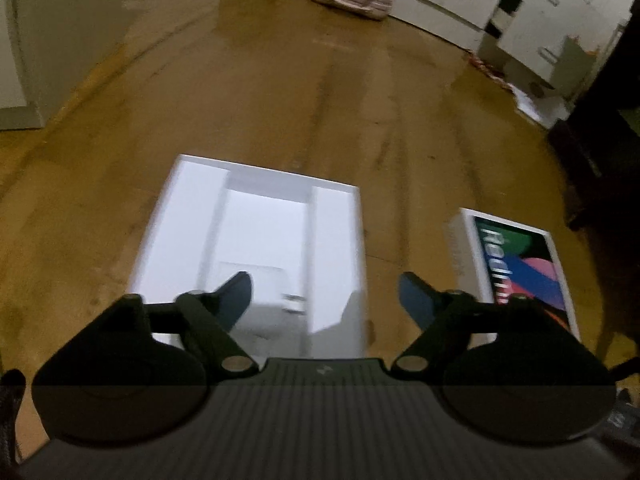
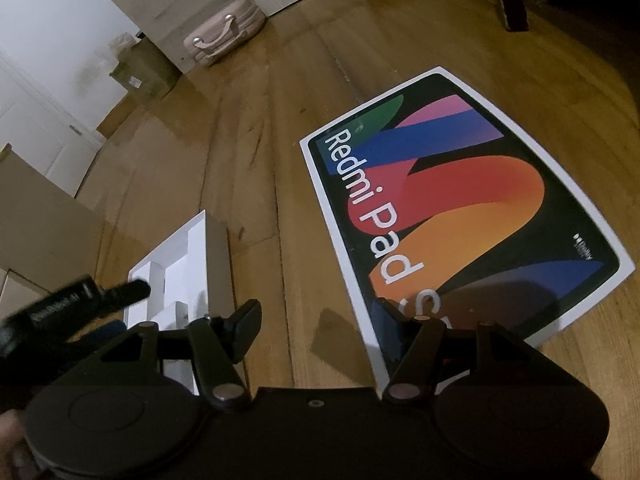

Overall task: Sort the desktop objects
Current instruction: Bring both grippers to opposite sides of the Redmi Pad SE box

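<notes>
Both my grippers spread wide, empty. Left gripper [image 1: 325, 298] hovers over white tray box [image 1: 256, 256]; right gripper [image 2: 316, 322] at Redmi Pad lid [image 2: 460, 200] on floor [image 2: 248, 152]. Lid looks light, stiff, glossy-slick: I'd pinch the near rim edge.

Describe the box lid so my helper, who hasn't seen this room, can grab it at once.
Start at the wooden floor and find the two flat rectangles lying apart, side by side. The lid is the white-edged one to the right of the open white tray, with its printed face up. Only it shows bright coloured swirls on black and the words Redmi Pad; the tray is plain white with compartments.
</notes>
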Action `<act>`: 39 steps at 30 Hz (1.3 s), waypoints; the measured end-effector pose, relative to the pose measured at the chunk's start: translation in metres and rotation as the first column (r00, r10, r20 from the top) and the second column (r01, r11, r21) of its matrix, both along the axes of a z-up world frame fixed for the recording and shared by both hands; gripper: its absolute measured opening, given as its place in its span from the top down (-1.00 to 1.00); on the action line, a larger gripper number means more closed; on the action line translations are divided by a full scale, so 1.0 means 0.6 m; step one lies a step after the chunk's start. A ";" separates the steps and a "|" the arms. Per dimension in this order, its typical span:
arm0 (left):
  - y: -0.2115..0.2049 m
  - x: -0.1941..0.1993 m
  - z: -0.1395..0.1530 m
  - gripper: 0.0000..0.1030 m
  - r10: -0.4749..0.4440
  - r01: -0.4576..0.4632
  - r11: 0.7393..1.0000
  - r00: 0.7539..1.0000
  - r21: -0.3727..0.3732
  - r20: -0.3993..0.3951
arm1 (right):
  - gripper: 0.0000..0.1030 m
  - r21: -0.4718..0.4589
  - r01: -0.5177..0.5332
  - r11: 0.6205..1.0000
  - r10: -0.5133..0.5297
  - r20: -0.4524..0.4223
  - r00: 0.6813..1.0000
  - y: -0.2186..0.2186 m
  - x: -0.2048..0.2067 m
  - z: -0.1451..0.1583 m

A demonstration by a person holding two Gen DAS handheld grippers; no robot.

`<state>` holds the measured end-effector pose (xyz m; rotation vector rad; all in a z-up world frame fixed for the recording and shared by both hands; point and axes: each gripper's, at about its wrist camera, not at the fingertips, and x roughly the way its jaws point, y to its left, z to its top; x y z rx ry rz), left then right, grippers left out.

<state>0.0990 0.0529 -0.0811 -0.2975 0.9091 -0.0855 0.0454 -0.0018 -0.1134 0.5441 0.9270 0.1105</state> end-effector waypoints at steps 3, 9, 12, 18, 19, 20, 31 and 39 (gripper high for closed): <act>-0.033 -0.002 -0.009 -0.67 0.006 -0.009 0.998 0.999 -0.063 -0.040 | -0.30 0.017 -0.091 0.996 0.091 -0.013 0.996 -0.035 0.043 0.032; -0.099 -0.009 -0.031 -0.82 0.021 -0.045 0.981 0.992 -0.189 -0.124 | -0.30 -0.031 -0.120 0.992 0.116 -0.119 0.986 -0.154 0.154 0.089; -0.132 -0.012 -0.042 -0.82 0.025 -0.066 0.966 0.986 -0.250 -0.166 | -0.30 -0.087 -0.201 0.976 0.178 -0.223 0.959 -0.187 0.189 0.069; -0.194 0.003 -0.072 -0.82 -0.014 -0.017 0.983 0.986 -0.184 -0.164 | -0.30 -0.221 -0.264 0.939 0.229 -0.174 0.958 -0.234 0.170 0.025; -0.201 0.009 -0.075 -0.82 -0.028 0.001 0.986 0.987 -0.165 -0.160 | -0.30 -0.209 -0.273 0.939 0.239 -0.172 0.956 -0.241 0.167 0.016; -0.208 0.015 -0.079 -0.82 -0.044 0.021 0.989 0.987 -0.147 -0.157 | -0.30 -0.208 -0.291 0.934 0.260 -0.163 0.952 -0.247 0.162 0.006; -0.265 0.050 -0.098 -0.82 -0.123 0.103 0.986 0.982 -0.132 -0.147 | -0.35 -0.014 -0.224 0.975 0.222 -0.073 0.972 -0.346 0.157 -0.044; -0.265 0.041 -0.113 -0.72 -0.181 0.148 0.972 0.966 -0.180 -0.185 | -0.41 0.064 -0.257 0.964 0.261 -0.066 0.963 -0.354 0.135 -0.078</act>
